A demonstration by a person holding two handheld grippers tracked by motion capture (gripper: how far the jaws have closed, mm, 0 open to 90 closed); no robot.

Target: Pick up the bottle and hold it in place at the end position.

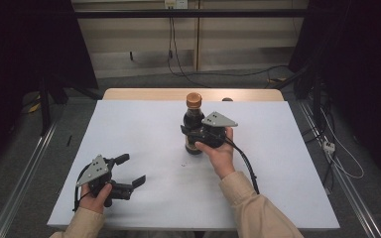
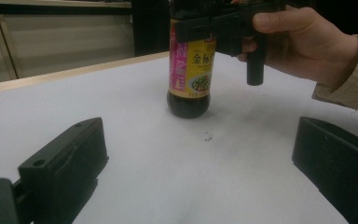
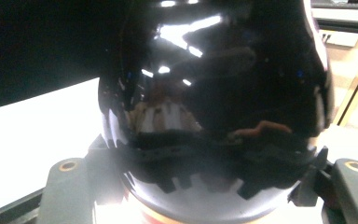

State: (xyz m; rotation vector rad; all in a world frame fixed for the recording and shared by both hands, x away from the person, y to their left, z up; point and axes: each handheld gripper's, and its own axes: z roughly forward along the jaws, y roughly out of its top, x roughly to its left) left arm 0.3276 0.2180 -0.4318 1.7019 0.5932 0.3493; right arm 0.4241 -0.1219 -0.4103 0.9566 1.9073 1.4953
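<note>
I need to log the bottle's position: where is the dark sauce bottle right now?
In the high view the sauce bottle stands upright near the middle of the white table, toward its far edge, clamped by the right gripper; the left gripper rests open at the near left.

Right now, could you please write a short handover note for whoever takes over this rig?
Right gripper: shut on the sauce bottle, gripping its upper body.
Left gripper: open, holding nothing, low over the near left of the table.
Bottle: upright mid-table, cap on; whether its base touches the surface is unclear.
Done: bottle grasped.
Left: probably moving or setting it down; the left gripper is not yet involved.
</note>
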